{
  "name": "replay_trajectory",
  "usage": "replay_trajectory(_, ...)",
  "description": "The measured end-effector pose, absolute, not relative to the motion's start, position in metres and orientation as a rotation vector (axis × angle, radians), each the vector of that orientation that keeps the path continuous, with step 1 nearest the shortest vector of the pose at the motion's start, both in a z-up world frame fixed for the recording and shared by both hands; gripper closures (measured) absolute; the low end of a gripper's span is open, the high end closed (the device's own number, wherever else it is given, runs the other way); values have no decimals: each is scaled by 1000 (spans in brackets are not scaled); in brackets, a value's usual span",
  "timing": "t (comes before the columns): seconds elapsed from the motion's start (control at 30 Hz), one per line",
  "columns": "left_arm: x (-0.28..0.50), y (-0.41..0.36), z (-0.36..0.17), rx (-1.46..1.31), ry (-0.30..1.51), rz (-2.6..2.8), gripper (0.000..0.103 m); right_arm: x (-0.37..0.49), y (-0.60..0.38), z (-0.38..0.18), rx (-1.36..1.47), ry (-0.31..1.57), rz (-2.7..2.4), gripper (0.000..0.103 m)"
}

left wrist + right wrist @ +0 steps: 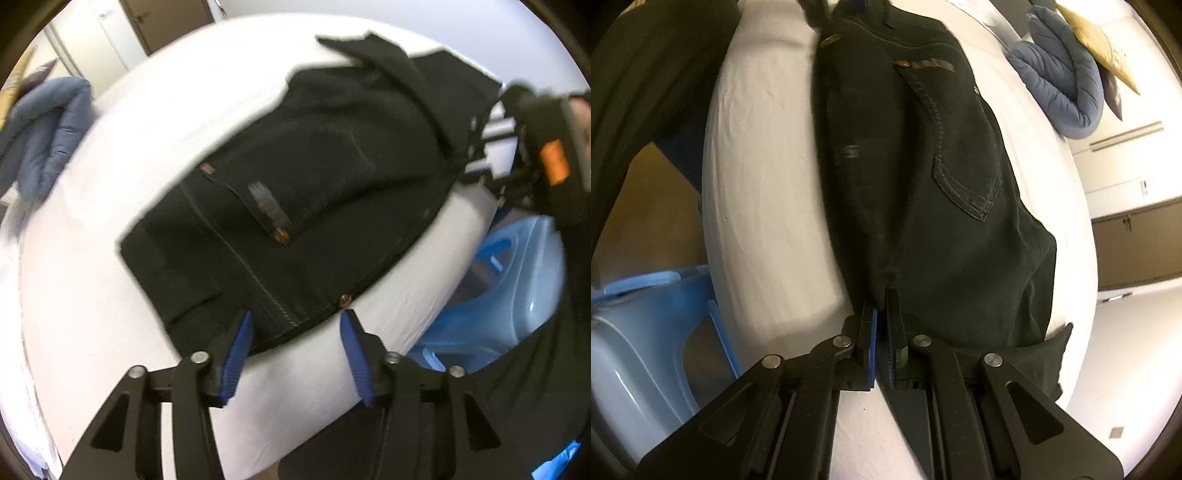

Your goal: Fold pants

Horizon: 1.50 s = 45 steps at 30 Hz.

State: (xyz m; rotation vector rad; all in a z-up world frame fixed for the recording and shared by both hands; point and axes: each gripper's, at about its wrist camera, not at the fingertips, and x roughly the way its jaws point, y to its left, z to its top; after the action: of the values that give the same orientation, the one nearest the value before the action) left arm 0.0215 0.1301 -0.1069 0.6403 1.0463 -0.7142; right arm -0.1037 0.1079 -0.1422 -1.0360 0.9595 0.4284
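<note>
**A:** Here we are over the bed [110, 295], white sheet, and the black pants [314, 177] are lying flat along its near edge, waistband end toward the left gripper [295, 332].

**B:** And that left one has its jaws apart, blue pads either side of the waistband hem, nothing pinched. The cloth sits just below and between them, not gripped.

**A:** Other end, the right gripper [881, 332]: jaws together and clamped on a fold of the dark fabric, close to the bed's edge.

**B:** It's denim by the look of it: contrast stitching, rivets, a back pocket [967, 177]. I'd call that soft but weighty, floppy rather than stiff. It'll drape and drag, not slide.

**A:** So where do you grab?

**B:** The thick parts, I'd say. Waistband, side seam, hem, where the layers are doubled and the pads can bite. A pinch mid-panel probably lifts one layer only.

**A:** Risk?

**B:** It lies so near the bed's edge that a loose end could slip off toward the blue plastic tub [498, 295] below. The grey-blue quilted jacket [1060, 85] at the far corner is well clear.
</note>
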Motion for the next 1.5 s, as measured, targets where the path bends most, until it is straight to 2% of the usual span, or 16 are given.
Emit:
replay_trajectory(0.03,24,131,-95,600,1034,-706,44,-103,109,-143,-1038,956,422,99)
replay_trajectory(0.17,44,117,-59,391,947,-696,44,-102,109,-144,-1038,935,394,98)
replay_trajectory(0.27,66,85,-61,280,923,-714,44,-102,106,-144,-1012,922,375,98)
replay_trajectory(0.37,92,47,-89,254,954,-708,44,-104,98,-142,-970,902,362,98)
replay_trajectory(0.5,115,23,-160,269,1117,-625,45,-113,84,-131,-882,878,372,95)
replay_trajectory(0.6,111,31,-174,209,1086,-610,45,-119,61,-112,-726,908,396,83)
replay_trajectory(0.63,110,33,-173,210,1088,-604,45,-122,54,-105,-662,914,411,68)
replay_trajectory(0.67,107,33,-171,225,1094,-595,45,-124,44,-96,-588,914,413,46)
replay_trajectory(0.73,105,35,-164,239,1107,-572,45,-128,15,-72,-397,876,396,35)
replay_trajectory(0.77,105,35,-156,225,1097,-556,45,-125,-4,-60,-306,859,368,33)
replay_trajectory(0.93,116,23,-125,77,1020,-569,45,-58,-107,-21,37,865,154,33)
replay_trajectory(1.03,122,0,-132,63,1036,-579,45,12,-180,-21,232,994,-22,33)
replay_trajectory(1.1,128,-17,-153,92,1114,-585,45,50,-216,-26,293,1068,-129,33)
replay_trajectory(1.13,125,-18,-170,113,1161,-576,45,70,-232,-29,313,1090,-165,33)
replay_trajectory(1.23,113,-25,-180,156,1118,-554,37,119,-257,-44,273,1184,-244,33)
replay_trajectory(1.5,122,-22,-172,153,1147,-555,36,177,-269,-66,184,1288,-376,33)
